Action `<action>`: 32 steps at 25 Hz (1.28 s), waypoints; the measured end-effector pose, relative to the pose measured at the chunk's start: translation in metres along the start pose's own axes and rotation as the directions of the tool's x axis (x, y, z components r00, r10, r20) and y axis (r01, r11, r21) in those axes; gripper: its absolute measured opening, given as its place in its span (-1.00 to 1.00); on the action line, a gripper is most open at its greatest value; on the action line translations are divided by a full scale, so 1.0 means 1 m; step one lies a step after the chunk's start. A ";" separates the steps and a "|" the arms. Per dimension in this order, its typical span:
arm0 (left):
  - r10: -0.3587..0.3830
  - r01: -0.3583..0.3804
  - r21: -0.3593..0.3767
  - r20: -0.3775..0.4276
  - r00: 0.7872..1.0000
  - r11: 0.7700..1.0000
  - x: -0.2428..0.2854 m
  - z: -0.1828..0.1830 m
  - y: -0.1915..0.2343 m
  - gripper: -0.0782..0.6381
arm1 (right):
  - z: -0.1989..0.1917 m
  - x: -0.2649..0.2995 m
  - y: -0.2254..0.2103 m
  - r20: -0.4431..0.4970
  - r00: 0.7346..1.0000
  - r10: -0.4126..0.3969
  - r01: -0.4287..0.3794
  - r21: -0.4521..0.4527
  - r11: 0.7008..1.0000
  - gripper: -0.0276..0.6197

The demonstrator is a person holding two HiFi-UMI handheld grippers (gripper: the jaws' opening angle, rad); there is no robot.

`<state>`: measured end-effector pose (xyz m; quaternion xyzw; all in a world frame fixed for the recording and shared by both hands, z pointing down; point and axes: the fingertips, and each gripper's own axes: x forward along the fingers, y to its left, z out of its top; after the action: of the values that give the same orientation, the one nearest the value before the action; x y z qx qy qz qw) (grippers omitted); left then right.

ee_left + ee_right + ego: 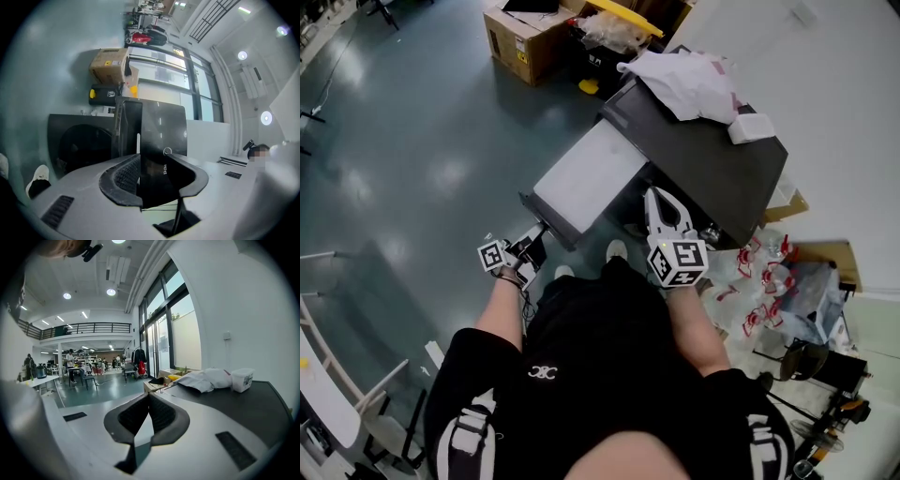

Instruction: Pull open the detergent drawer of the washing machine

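Observation:
The washing machine (pixel 712 164) has a dark grey top. Its long pale detergent drawer (pixel 586 173) sticks far out of the front, towards the lower left in the head view. My left gripper (pixel 539 232) is shut on the drawer's dark front panel (pixel 546 222). In the left gripper view that glossy panel (pixel 159 131) stands between the two black pads (pixel 123 176) of the left gripper (pixel 153 160), with the round door (pixel 79 145) behind. My right gripper (pixel 660 195) hovers at the machine's front top edge. The right gripper's (pixel 149 397) tips meet with nothing between them.
A crumpled white cloth (pixel 689 84) and a small white tub (pixel 753 127) lie on the machine top (pixel 243 404). A cardboard box (pixel 525 42) stands on the floor beyond. Bags and clutter (pixel 787 291) sit to the right. My shoes (pixel 617 251) are under the drawer.

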<state>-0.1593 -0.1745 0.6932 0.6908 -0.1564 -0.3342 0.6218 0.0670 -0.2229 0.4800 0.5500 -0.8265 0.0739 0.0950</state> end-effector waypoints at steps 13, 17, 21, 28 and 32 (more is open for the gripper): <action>0.036 -0.039 0.026 0.088 0.995 0.999 -0.013 0.004 0.023 -0.31 | -0.008 0.005 0.014 -0.036 0.999 0.023 -0.024 -0.030 0.999 -0.91; 0.013 -0.016 0.038 0.087 0.996 0.999 -0.011 0.005 0.023 -0.31 | -0.010 0.009 0.018 -0.047 0.998 0.033 -0.035 -0.039 0.999 -0.91; 0.013 -0.016 0.033 0.081 0.997 0.999 -0.010 0.005 0.023 -0.31 | -0.010 0.012 0.022 -0.051 0.997 0.051 -0.053 -0.045 0.998 -0.91; 0.067 -0.070 0.041 0.064 0.996 0.997 -0.011 0.005 0.023 -0.29 | -0.008 0.017 0.025 -0.042 0.996 0.074 -0.076 -0.036 0.996 -0.91; 0.114 -0.118 0.057 0.067 0.991 0.991 -0.016 0.009 0.023 -0.35 | -0.008 0.019 0.036 -0.041 0.995 0.093 -0.094 -0.031 0.995 -0.91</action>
<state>-0.1729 -0.1753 0.7194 0.6881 -0.2261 -0.3143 0.6137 0.0274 -0.2248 0.4920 0.5076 -0.8503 0.0754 0.1167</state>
